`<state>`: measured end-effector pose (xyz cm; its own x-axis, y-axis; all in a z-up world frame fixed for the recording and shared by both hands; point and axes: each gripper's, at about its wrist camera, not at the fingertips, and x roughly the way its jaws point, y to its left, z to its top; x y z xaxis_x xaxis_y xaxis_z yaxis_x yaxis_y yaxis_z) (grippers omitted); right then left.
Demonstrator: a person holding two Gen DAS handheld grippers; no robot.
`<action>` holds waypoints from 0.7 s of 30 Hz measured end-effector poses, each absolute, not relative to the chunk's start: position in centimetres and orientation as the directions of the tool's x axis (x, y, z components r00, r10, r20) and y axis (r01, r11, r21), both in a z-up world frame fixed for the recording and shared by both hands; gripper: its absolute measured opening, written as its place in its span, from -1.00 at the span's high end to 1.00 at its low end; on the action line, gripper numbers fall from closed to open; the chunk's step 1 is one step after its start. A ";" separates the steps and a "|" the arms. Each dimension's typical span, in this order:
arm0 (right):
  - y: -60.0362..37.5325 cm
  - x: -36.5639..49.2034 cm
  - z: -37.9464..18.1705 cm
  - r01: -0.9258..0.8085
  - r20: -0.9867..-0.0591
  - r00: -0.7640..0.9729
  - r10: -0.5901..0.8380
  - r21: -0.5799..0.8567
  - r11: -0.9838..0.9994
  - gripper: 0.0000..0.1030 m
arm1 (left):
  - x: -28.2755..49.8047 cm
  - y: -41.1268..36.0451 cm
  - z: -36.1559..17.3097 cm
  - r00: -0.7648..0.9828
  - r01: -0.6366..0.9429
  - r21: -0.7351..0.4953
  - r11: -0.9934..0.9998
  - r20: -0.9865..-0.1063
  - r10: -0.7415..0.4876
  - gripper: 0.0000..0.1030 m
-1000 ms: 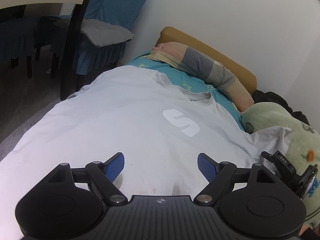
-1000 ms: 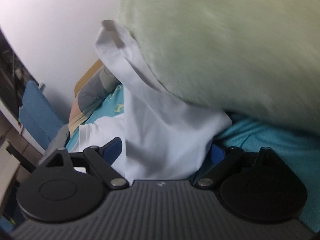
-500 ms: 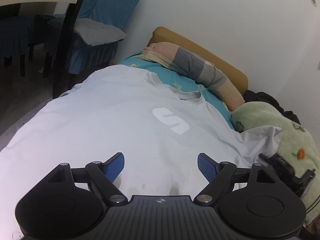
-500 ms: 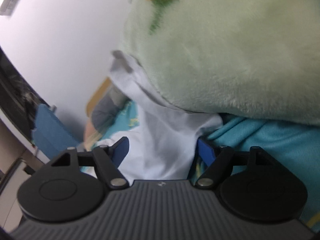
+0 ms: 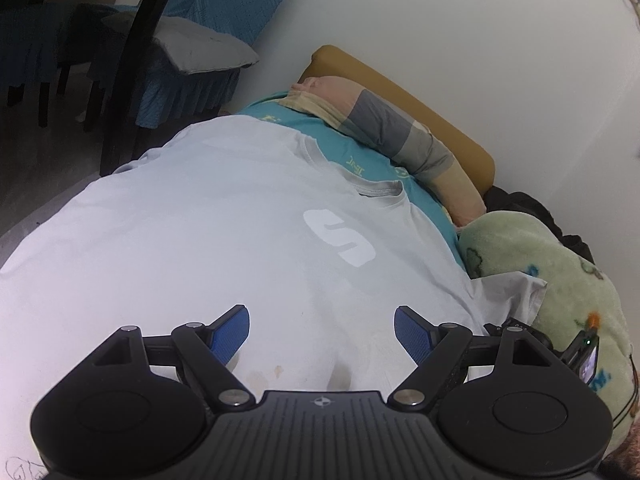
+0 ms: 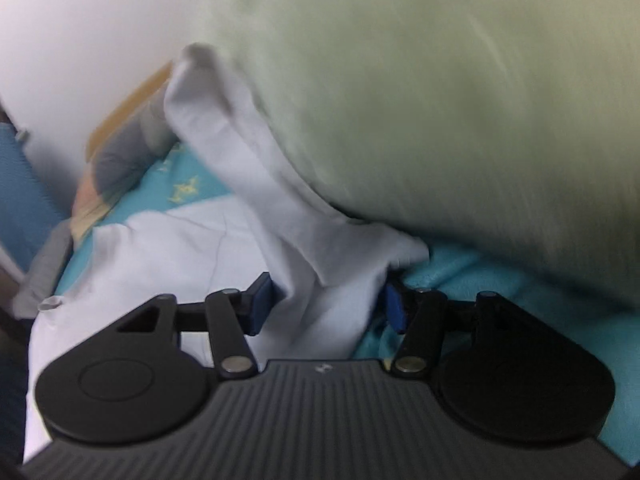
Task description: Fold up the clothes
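White shirt [image 5: 224, 240] lies flat on the bed; right gripper [image 6: 326, 304], jaws just closing, straddles its sleeve [image 6: 280, 216] beside a blanket [image 6: 440, 100] (pinch cloth only); left gripper [image 5: 322, 332] hovers open near the hem.

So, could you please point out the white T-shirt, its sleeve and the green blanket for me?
White T-shirt [image 5: 224, 248], left wrist view, on the flat chest panel.
Sleeve [image 6: 240, 140], right wrist view, on its raised middle.
Green blanket [image 5: 560, 280], left wrist view, on its fleecy top.
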<state>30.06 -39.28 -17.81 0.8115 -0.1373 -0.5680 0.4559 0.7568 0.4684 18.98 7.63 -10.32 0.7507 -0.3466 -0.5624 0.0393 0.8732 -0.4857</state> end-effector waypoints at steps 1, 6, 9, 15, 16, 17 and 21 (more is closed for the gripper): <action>-39.3 30.1 -18.0 0.434 -0.550 0.826 -0.124 0.479 0.763 -0.29 | 19.0 7.6 -10.4 0.750 0.040 -0.487 0.872 -0.562 -0.348 -0.58; -39.0 32.1 -17.6 0.352 -0.492 0.865 -0.097 0.458 0.817 -0.04 | 19.2 7.5 -10.6 0.748 0.038 -0.484 0.874 -0.566 -0.346 -0.58; -36.7 33.5 -15.8 0.349 -0.499 0.852 -0.161 0.311 0.884 0.78 | 19.4 7.5 -10.5 0.749 0.028 -0.481 0.877 -0.571 -0.337 -0.58; -31.4 33.7 -6.0 0.262 -0.313 0.931 -0.185 0.226 0.938 0.79 | 19.4 9.4 -8.7 0.787 -0.011 -0.490 0.872 -0.542 -0.294 -0.58; -30.3 33.5 -4.2 0.246 -0.285 0.941 -0.183 0.207 0.947 0.79 | 19.3 9.9 -8.3 0.796 -0.021 -0.487 0.873 -0.537 -0.280 -0.58; -28.7 33.8 -2.6 0.230 -0.264 0.948 -0.177 0.185 0.955 0.79 | 19.3 10.4 -7.8 0.804 -0.032 -0.484 0.875 -0.533 -0.265 -0.58; -21.0 37.1 0.6 0.139 -0.263 0.958 -0.116 0.071 0.988 0.79 | 18.8 12.5 -7.0 0.818 -0.070 -0.470 0.880 -0.532 -0.219 -0.59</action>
<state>37.10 -20.95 0.61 0.9578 -0.1156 -0.2632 0.1388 0.9878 0.0710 18.85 12.48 -7.00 0.8177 -0.2189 -0.5324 -0.0704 0.8799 -0.4699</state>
